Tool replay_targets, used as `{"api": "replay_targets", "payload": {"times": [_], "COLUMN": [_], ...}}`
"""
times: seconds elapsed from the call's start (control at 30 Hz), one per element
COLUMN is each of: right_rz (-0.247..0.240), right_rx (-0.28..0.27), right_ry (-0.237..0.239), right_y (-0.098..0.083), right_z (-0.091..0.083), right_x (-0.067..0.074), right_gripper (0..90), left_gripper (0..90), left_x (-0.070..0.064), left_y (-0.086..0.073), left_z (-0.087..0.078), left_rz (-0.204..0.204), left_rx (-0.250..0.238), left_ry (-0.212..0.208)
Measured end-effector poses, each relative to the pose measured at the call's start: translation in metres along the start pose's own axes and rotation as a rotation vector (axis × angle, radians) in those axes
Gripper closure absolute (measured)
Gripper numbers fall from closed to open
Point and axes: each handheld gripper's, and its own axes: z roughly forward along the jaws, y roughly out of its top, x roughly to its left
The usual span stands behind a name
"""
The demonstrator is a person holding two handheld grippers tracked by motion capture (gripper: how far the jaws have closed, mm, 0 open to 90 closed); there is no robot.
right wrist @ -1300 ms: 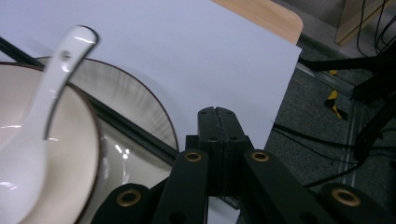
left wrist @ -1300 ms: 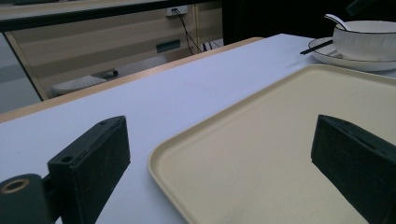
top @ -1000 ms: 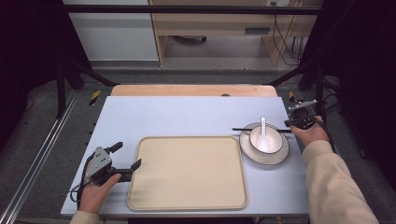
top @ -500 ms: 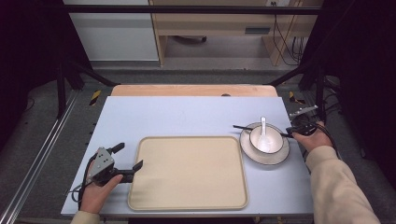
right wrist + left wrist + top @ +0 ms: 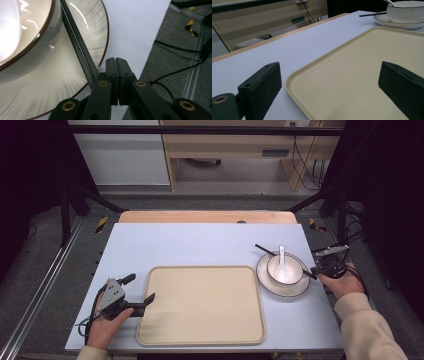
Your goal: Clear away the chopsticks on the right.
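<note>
So the pale blue bench (image 5: pixel 200 242) sits over grey floor (image 5: pixel 45 270), wooden cabinet (image 5: pixel 225 145) behind; left claw (image 5: pixel 140 295) gapes apart, right claw (image 5: pixel 314 271) pressed together.

Open blue tabletop (image 5: pixel 200 242) across the whole far half — free passage there from left edge to right. Nearer, blocked at centre by the wide beige tray (image 5: pixel 200 305), low-rimmed, bare inside. At the right, plate (image 5: pixel 295 287) with bowl (image 5: pixel 284 269), spoon (image 5: pixel 281 255) and black chopsticks (image 5: pixel 265 251) just beside the tray — only a narrow gap between. Thin strip of table right of the plate, then the edge.
</note>
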Motion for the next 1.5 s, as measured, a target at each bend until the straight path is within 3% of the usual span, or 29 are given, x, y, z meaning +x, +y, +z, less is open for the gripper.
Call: {"api": "replay_targets", "payload": {"times": [0.03,0.1,0.23,0.37,1.2,1.5], "right_rz": [0.002,-0.010,-0.044,-0.067,-0.089,-0.111], "right_rx": [-0.049,-0.109,-0.150,-0.156,-0.133,-0.136], "right_ry": [-0.008,0.032,0.076,0.098,0.105,0.119], "right_y": [-0.001,0.000,-0.001,-0.001,0.000,0.000], "right_z": [-0.006,-0.012,-0.013,-0.010,0.005,0.009], "right_x": [-0.001,0.000,0.003,0.006,0.006,0.008], "right_gripper": [85.7,82.8,78.6,77.8,79.3,84.8], "left_gripper": [4.5,4.6,4.8,4.9,5.4,5.5], "left_x": [0.000,0.000,0.000,-0.001,-0.002,-0.002], "left_y": [0.000,0.000,0.000,0.000,-0.001,0.000], "left_z": [0.000,0.000,0.001,0.001,0.002,0.002], "left_rz": [0.001,0.004,0.004,0.004,0.007,0.012], "left_rx": [0.001,0.005,0.004,0.002,0.015,0.019], "left_ry": [0.000,-0.001,-0.001,-0.001,-0.006,-0.005]}}
